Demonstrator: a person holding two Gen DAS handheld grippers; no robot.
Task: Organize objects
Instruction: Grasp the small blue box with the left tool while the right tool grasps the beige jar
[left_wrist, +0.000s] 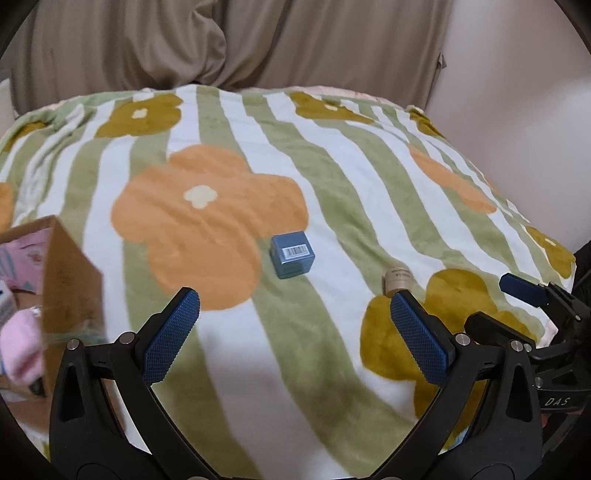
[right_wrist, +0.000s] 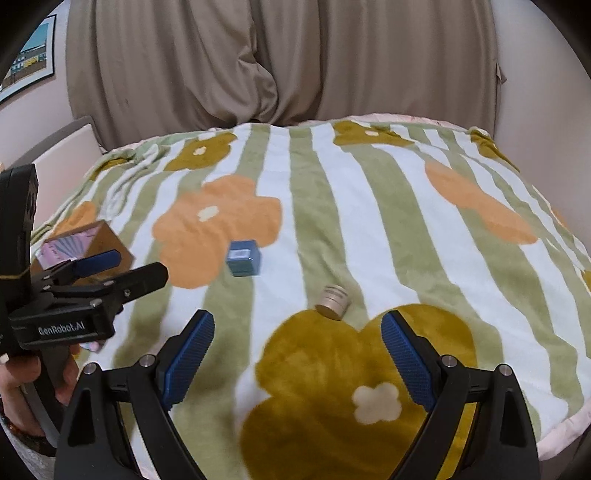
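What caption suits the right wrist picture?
Open tongs above a flowered blanket, a small jar just ahead, blue box beyond.

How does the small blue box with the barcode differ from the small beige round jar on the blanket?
The blue box is square-cornered, while the beige round jar is a cylinder. The box lies beside the orange flower; the jar stands at the edge of the mustard flower. Both rest loose on the striped blanket, untouched by either gripper.

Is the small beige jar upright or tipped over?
Tipped: the small beige ribbed jar leans on the flower-patterned fleece blanket, its flat end angled up.
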